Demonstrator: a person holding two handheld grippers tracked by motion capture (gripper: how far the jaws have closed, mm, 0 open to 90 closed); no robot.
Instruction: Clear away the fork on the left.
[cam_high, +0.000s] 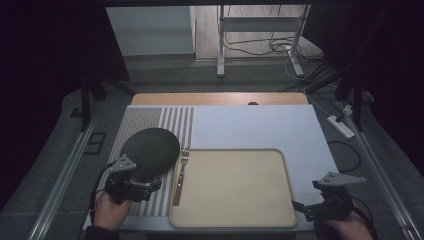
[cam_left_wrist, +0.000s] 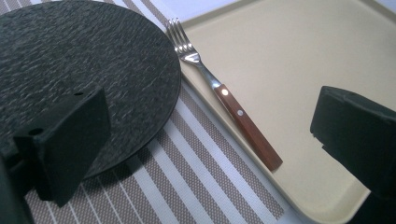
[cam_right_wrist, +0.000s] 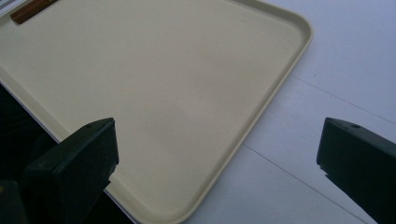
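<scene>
Currently your left gripper (cam_left_wrist: 210, 140) holds jaws wide, dark plate (cam_left_wrist: 70, 70) beside one, fork (cam_left_wrist: 224, 93) between them; nothing lifted. Right gripper (cam_right_wrist: 217, 172) gapes over the tray (cam_right_wrist: 163, 93).

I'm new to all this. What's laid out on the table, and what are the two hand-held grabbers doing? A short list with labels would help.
Dark plate: round black textured plate lying on the striped placemat
Fork: wooden-handled fork lying along the tray's left rim, tines pointing away from the person
Tray: beige tray, nothing on its inner surface
Left gripper: left gripper open, jaws either side of the plate's edge and the fork, holding nothing
Right gripper: right gripper open, over the tray's near right corner
</scene>
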